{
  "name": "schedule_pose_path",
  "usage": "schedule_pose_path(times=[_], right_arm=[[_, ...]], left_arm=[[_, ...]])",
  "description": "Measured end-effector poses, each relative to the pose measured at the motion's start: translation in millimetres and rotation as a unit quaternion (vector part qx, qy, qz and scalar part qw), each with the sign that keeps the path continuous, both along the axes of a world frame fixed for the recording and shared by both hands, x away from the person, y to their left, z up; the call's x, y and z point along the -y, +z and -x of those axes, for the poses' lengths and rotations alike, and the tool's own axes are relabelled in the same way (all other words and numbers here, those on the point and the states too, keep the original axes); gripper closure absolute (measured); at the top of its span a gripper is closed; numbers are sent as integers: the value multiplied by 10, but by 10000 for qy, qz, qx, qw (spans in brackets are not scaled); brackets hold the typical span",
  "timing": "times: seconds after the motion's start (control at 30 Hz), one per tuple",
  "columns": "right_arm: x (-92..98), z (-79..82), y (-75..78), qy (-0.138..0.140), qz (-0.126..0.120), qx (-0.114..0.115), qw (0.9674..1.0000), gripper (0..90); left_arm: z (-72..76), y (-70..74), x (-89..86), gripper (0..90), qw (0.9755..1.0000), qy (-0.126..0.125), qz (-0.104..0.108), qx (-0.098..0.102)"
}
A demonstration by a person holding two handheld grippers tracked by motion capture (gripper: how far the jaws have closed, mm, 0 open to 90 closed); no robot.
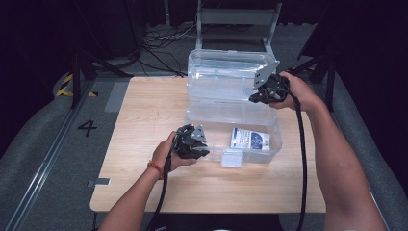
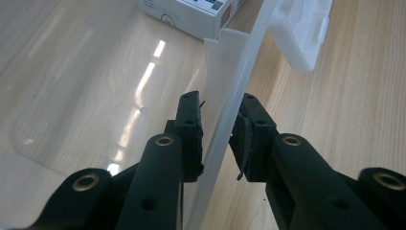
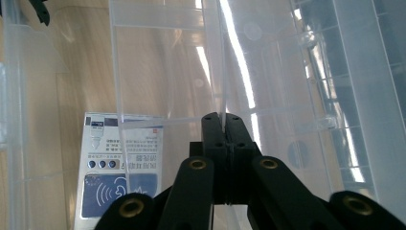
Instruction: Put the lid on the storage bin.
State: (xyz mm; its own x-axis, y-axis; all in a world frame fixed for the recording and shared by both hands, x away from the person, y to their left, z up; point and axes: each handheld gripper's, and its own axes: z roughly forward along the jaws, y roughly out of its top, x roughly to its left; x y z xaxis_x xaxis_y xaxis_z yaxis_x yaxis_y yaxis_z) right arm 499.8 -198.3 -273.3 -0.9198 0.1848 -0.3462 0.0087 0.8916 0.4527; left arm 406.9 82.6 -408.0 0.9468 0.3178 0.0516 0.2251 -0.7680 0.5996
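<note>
A clear plastic box (image 1: 231, 127) sits open near the far right of a wooden table (image 1: 144, 125), its lid (image 1: 228, 72) standing up behind it. The left gripper (image 1: 199, 147) straddles the box's near wall, one jaw inside and one outside, pads just beside the plastic; whether they press on it cannot be told. The right gripper (image 1: 257, 96), jaws closed together, pinches a thin clear divider (image 3: 167, 72) inside the box. A small white-and-blue carton (image 1: 250, 139) lies flat on the box floor.
</note>
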Motion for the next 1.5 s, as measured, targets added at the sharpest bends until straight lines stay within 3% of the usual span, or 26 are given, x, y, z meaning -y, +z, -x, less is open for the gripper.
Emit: schedule_pose_path(times=[0.4,0.63,0.97,1.4,1.5], right_arm=[[41,168,-35,30,-148,63,9999,898],[79,287,-76,59,-274,17,9996,894],[93,385,-108,97,-260,47,9996,886],[136,499,-175,106,-382,67,9992,883],[163,526,-197,91,-449,70,9989,880]], left_arm=[[4,0,-3,736,10000,6,7,4],[8,-12,-17,726,9999,62,154,0],[8,-9,-23,724,9999,9,141,64],[20,-22,-35,716,9996,28,258,104],[14,-28,-44,716,9992,60,395,43]])
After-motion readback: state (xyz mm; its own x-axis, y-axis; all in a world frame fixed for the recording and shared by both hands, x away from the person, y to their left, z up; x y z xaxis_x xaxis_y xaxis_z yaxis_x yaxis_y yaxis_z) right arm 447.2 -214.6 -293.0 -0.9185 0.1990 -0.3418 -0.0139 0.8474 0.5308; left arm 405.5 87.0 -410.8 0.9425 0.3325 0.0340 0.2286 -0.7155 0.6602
